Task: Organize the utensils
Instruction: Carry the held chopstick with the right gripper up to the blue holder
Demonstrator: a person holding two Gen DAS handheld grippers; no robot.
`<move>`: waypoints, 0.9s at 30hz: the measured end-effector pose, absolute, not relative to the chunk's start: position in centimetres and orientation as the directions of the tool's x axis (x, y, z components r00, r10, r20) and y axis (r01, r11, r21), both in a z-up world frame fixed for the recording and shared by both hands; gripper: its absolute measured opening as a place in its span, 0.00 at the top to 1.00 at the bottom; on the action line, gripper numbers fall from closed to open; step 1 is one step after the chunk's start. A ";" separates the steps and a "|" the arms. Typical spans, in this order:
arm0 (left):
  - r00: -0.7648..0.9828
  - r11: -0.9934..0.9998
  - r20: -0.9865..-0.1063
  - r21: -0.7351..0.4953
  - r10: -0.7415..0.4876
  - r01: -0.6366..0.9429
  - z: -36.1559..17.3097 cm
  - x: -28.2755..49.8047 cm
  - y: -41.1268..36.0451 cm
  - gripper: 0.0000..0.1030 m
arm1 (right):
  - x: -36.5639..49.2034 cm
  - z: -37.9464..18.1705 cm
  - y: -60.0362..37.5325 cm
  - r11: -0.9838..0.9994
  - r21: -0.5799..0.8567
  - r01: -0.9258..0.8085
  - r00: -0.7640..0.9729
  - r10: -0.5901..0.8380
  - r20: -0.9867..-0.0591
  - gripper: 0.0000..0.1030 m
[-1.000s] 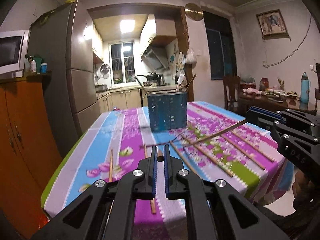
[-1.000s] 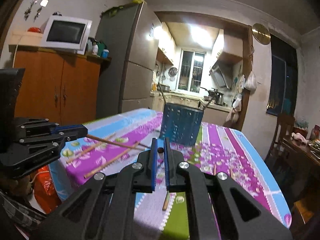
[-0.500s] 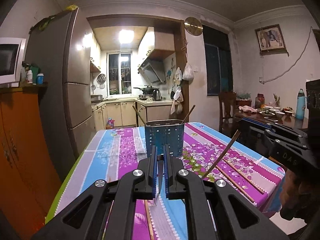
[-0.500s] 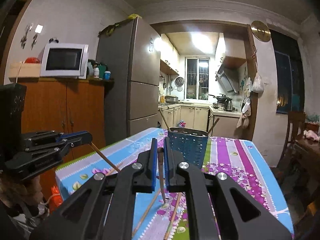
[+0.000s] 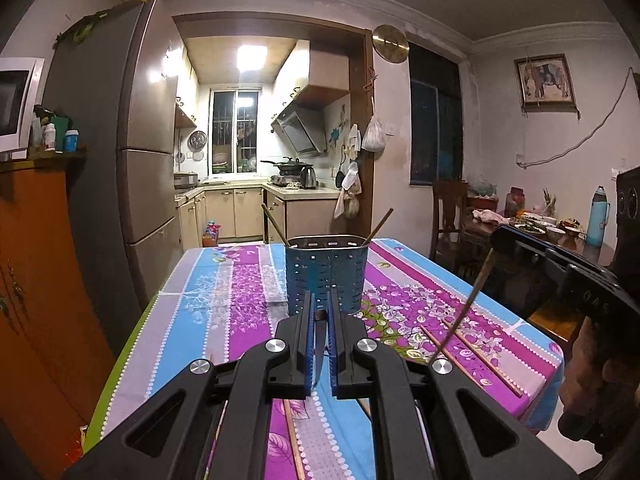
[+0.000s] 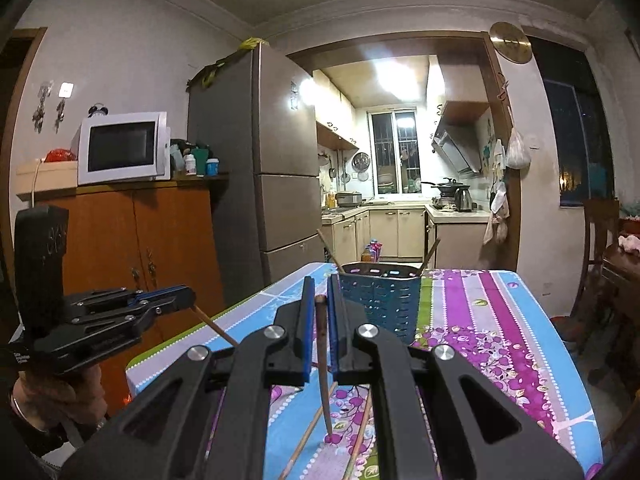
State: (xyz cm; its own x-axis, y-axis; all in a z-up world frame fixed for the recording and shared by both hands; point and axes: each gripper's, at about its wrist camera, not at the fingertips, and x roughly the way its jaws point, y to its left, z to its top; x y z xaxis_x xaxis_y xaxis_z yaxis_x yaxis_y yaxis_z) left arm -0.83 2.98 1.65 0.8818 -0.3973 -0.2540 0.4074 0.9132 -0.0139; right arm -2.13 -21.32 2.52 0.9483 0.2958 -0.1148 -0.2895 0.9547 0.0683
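A blue perforated utensil holder (image 5: 326, 274) stands on the table with two chopsticks leaning in it; it also shows in the right wrist view (image 6: 380, 300). My left gripper (image 5: 319, 312) is shut on a wooden chopstick (image 5: 319, 344) that hangs point down. My right gripper (image 6: 319, 300) is shut on another chopstick (image 6: 324, 368), its tip near the cloth. The right gripper also shows in the left wrist view (image 5: 496, 242), its chopstick (image 5: 464, 312) slanting down. The left gripper also shows in the right wrist view (image 6: 188, 300). Loose chopsticks (image 5: 476, 354) lie on the cloth.
The table has a flowered purple and blue striped cloth (image 5: 224, 300). An orange cabinet (image 6: 132, 248) with a microwave (image 6: 120, 148) and a grey fridge (image 6: 276, 176) stand to the left. A wooden chair (image 5: 448, 216) and a laden side table (image 5: 536, 224) stand to the right.
Both grippers have risen and tilted up with their chopsticks, which swung from lying across to hanging point down. The holder now sits closer ahead.
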 end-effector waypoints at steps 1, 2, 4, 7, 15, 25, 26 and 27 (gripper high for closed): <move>0.883 0.913 -0.251 -0.016 -0.398 0.407 1.9 -0.8 3.1 0.93 | -2.2 2.7 -21.5 0.955 0.071 -0.288 0.950 0.294 -0.109 0.95; 0.884 0.914 -0.247 -0.016 -0.397 0.406 2.1 -0.8 3.2 0.93 | -2.1 2.8 -21.6 0.955 0.070 -0.287 0.950 0.293 -0.106 0.95; 0.888 0.915 -0.234 -0.012 -0.395 0.404 2.5 -0.8 3.4 0.93 | -2.0 3.0 -21.6 0.954 0.066 -0.294 0.949 0.299 -0.104 0.95; 0.890 0.912 -0.217 -0.004 -0.401 0.410 3.2 -0.9 3.2 0.93 | -1.6 3.5 -21.6 0.948 0.070 -0.310 0.943 0.316 -0.104 0.95; 0.881 0.899 -0.202 -0.003 -0.429 0.437 4.0 -1.1 2.4 0.93 | -1.0 4.0 -22.3 0.936 0.109 -0.334 0.932 0.346 -0.109 0.95; 0.900 0.917 -0.208 0.027 -0.383 0.397 4.5 0.2 1.1 0.93 | -0.2 4.2 -22.0 0.935 0.085 -0.343 0.928 0.352 -0.121 0.95; 0.903 0.920 -0.207 0.033 -0.377 0.391 4.6 0.4 0.9 0.93 | -0.1 4.4 -22.0 0.935 0.084 -0.345 0.928 0.353 -0.122 0.95; 0.905 0.922 -0.208 0.036 -0.371 0.386 4.6 0.6 0.7 0.93 | 0.0 4.5 -21.9 0.934 0.083 -0.347 0.927 0.355 -0.122 0.95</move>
